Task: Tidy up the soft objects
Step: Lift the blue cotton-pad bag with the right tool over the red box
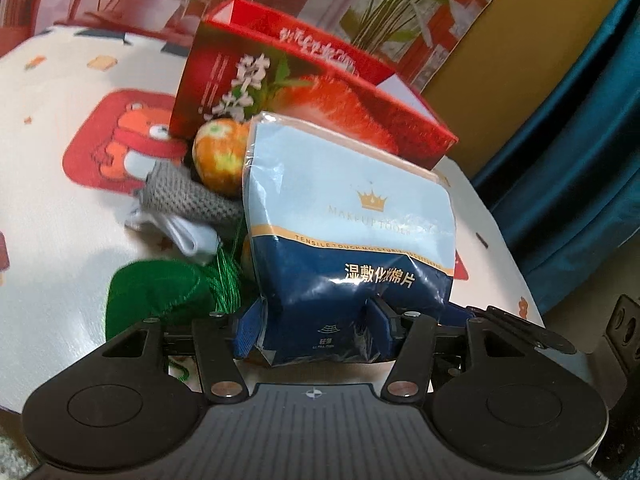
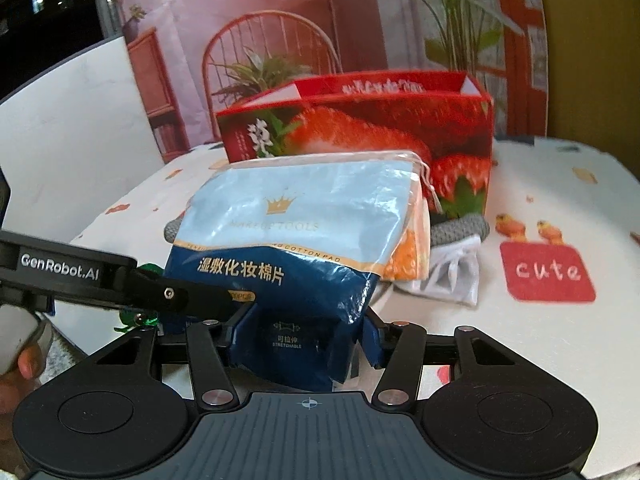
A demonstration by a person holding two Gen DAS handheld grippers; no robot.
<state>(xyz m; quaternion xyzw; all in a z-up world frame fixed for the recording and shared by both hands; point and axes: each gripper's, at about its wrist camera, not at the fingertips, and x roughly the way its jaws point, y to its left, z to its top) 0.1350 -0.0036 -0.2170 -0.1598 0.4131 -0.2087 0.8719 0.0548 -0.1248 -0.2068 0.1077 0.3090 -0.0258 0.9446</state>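
The cotton-pad bag (image 1: 348, 216) stands before the strawberry box (image 1: 304, 92) (knitted toys (image 1: 188, 192) left); all on the table (image 1: 60, 208).

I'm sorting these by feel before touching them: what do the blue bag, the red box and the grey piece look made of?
Blue bag: thin glossy plastic film, judging by its crinkles and glare. Red box: printed cardboard, going by its stiff straight edges and folded flaps, slightly shiny. Grey piece: knitted or crocheted yarn, matte, with visible stitch loops.
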